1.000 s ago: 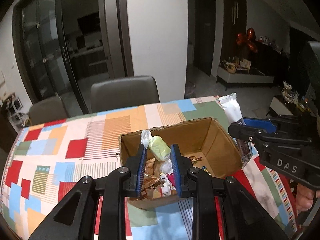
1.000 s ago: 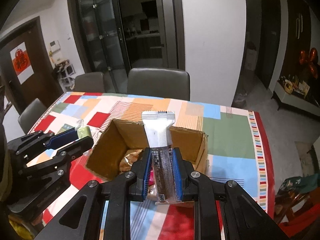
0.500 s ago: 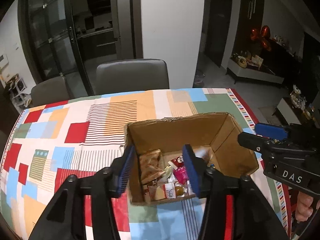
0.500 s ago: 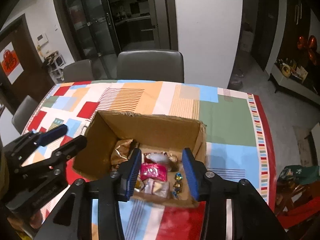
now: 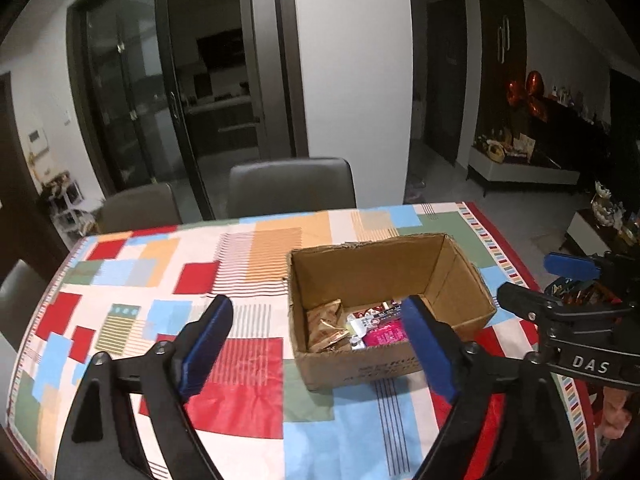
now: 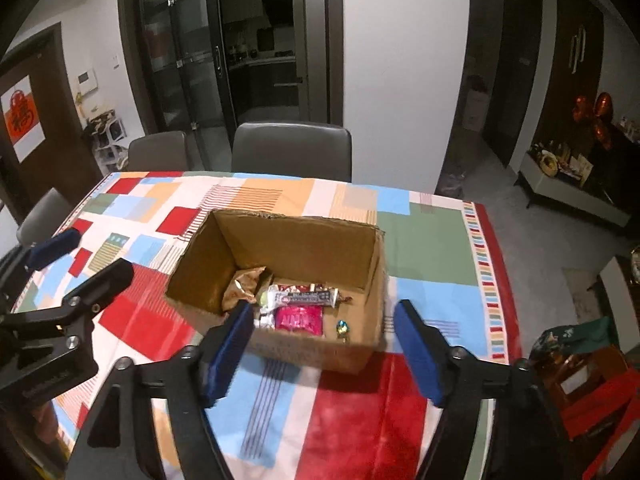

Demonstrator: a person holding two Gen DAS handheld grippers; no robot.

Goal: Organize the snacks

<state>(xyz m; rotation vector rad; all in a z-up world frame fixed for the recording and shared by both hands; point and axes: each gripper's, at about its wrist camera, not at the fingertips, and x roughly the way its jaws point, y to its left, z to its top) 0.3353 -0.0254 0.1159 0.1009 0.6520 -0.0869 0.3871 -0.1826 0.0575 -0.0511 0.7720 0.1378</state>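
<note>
**Two empty hand-held grippers above a box of snacks**

Both tools have just been opening, and nothing sits between the blue pads of either one. The left hand-held gripper (image 5: 316,344) stands spread wide over the near left corner of the cardboard box (image 5: 394,368), one pad over the bare patchwork cloth and the other over the box's near wall. The right hand-held gripper (image 6: 326,350) is likewise spread, straddling the box's near wall from the other side. That fits a drop-off, I would say: the snacks belong in the box, so the jaws part above it and whatever was carried ends among the rest.

Inside, on the box floor, lie a long silver snack bar (image 6: 302,298), a pink packet (image 6: 298,319) just in front of it, a crinkled tan packet (image 5: 324,324) against the left wall, and a small wrapped sweet (image 6: 343,327) near the right corner. All of them sit below and just beyond the right tool's pads, apart from them. The box stands upright on the tabletop (image 5: 236,392), open side up, toward its right-hand half. No loose snack shows on the cloth in either view. A few dark wrappers (image 5: 576,292) appear behind the right tool in the left camera's view, too dim to identify.
</note>
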